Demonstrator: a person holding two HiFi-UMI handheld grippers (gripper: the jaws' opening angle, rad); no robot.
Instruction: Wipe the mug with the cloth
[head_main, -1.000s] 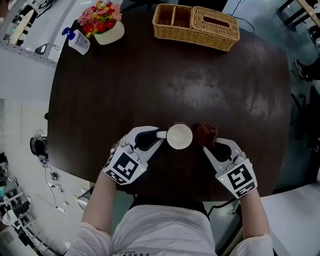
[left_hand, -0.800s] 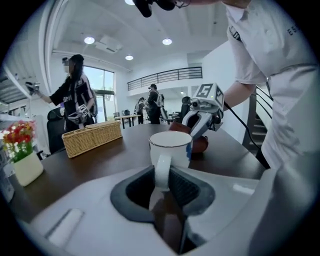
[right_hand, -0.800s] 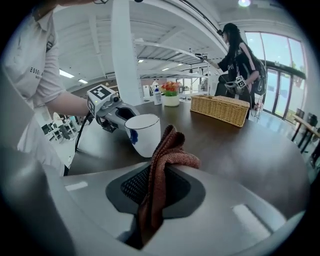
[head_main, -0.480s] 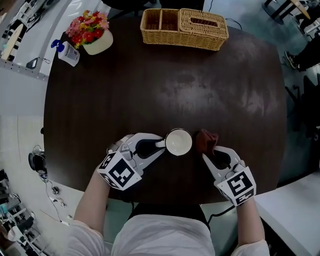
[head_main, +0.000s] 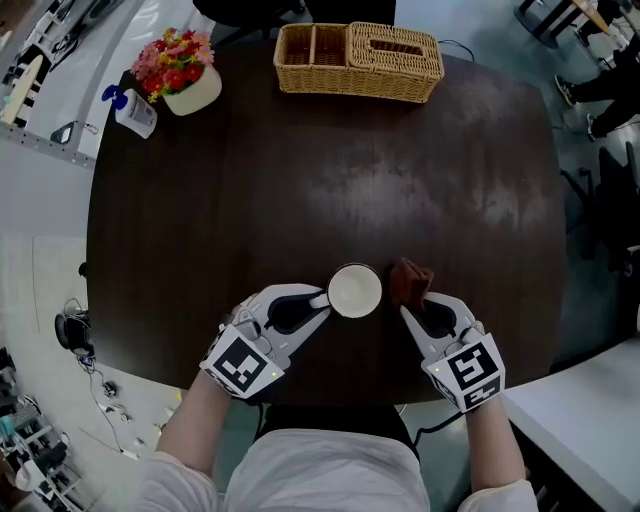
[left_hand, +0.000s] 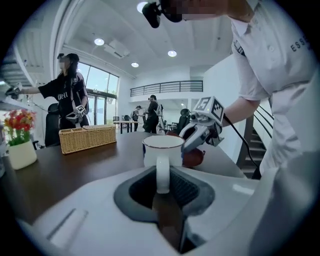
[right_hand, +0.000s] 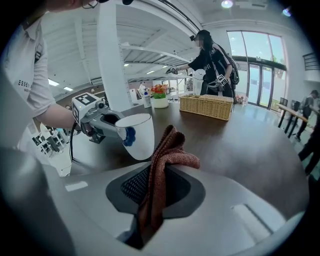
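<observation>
Left gripper (head_main: 320, 302) fingers clamp the smooth white mug's (head_main: 355, 290) loop handle, cup just beyond their tips. Right gripper (head_main: 409, 306) fingers pinch a crumpled rust-brown woven cloth (head_main: 411, 281), bunched beside the mug.

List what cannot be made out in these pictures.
The blue mark on the mug: right gripper view, too small to read.
The wicker basket contents: head view, too small and dark; left gripper view, its wall hides them.
The cloth, lower end: right gripper view, inside the right claw.
</observation>
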